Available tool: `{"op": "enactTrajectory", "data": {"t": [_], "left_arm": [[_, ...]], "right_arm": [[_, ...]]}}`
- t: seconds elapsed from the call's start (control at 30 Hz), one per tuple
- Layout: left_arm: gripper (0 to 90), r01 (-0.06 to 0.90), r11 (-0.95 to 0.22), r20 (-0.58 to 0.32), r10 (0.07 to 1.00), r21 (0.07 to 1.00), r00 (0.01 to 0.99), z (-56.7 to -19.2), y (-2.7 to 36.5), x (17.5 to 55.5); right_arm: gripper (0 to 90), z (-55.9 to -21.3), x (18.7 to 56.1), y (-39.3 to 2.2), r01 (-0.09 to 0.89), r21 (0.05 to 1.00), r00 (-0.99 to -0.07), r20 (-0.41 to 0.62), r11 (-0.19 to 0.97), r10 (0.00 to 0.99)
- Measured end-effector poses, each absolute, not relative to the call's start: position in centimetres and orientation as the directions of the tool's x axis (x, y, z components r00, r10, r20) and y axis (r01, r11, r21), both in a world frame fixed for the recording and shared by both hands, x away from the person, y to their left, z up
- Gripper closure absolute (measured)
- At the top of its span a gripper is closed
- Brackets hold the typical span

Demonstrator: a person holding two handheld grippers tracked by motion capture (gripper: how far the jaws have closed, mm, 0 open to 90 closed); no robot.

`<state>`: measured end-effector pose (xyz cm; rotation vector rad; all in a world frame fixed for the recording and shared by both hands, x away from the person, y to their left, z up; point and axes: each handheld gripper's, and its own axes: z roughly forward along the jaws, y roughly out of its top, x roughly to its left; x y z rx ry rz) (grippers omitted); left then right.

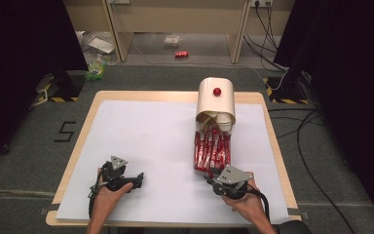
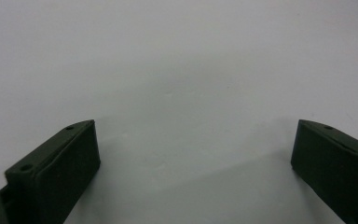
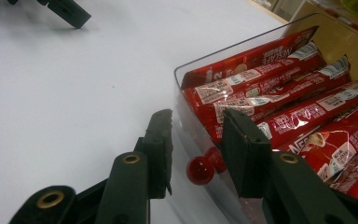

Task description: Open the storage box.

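Right tool (image 3: 196, 135), jaws narrow and straddling the red knob (image 3: 200, 170) on the pulled-out drawer (image 3: 186, 74) of sachets (image 3: 270, 84), appears mid-drawer-handling; next move needs closing on the knob; left tool (image 1: 121, 179) rests wide on the surface (image 1: 151, 131).

**Camera setup**

High view: overhead, facing forward over whole table (image 1: 78, 141). Left gripper view: very close, facing down at the white sheet (image 2: 177, 70). Right gripper view: close on the clear drawer (image 3: 186, 121); shares drawer and sheet with high view.
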<state>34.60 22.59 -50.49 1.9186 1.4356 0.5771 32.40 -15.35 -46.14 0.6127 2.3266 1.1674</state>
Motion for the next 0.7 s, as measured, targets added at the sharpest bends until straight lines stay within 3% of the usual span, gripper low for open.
{"op": "enactTrajectory", "data": {"t": [0.17, 0.23, 0.7], "left_arm": [[0.4, 0.661, -0.178, -0.039, 0.953, 0.729, 0.299, -50.5, 22.6, 34.6], [0.3, 0.661, -0.178, -0.038, 0.953, 0.729, 0.299, -50.5, 22.6, 34.6], [0.2, 0.660, -0.179, -0.038, 0.953, 0.729, 0.300, -50.5, 22.5, 34.6]], "right_arm": [[61.6, -46.1, 32.5, -15.4, 0.204, 0.830, -0.797, -0.168, 0.520, 0.580], [56.9, -46.0, 32.7, -15.5, 0.208, 0.837, -0.790, -0.161, 0.506, 0.591], [52.8, -44.5, 33.8, -16.5, 0.242, 0.885, -0.738, -0.099, 0.398, 0.668]]}}
